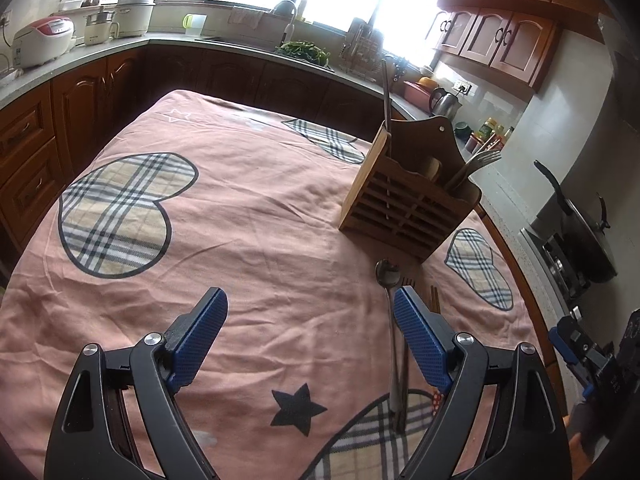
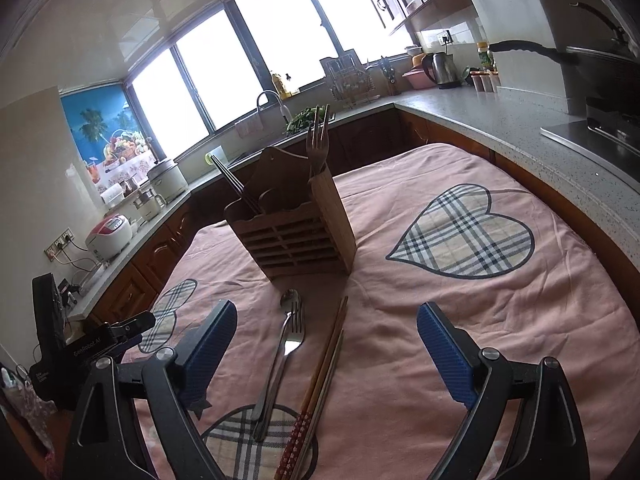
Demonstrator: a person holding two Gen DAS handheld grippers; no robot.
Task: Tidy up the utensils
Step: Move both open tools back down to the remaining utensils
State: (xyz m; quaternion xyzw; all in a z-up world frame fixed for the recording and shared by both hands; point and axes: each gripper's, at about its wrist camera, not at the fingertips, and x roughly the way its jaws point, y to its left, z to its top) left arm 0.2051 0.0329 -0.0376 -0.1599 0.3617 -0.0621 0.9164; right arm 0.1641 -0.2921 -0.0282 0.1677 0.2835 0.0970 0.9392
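Utensils [image 2: 288, 344] are lying lengthwise between our right claw [image 2: 326, 344]'s released jaws, pointing toward the holder [image 2: 296, 236]; our released left claw [image 1: 310, 334] is sitting left of them.

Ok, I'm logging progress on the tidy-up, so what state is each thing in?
Left gripper: open, empty.
Right gripper: open, empty.
Spoon: lying on cloth.
Fork: lying on cloth.
Chopsticks: lying on cloth.
Wooden holder: upright, partly filled.
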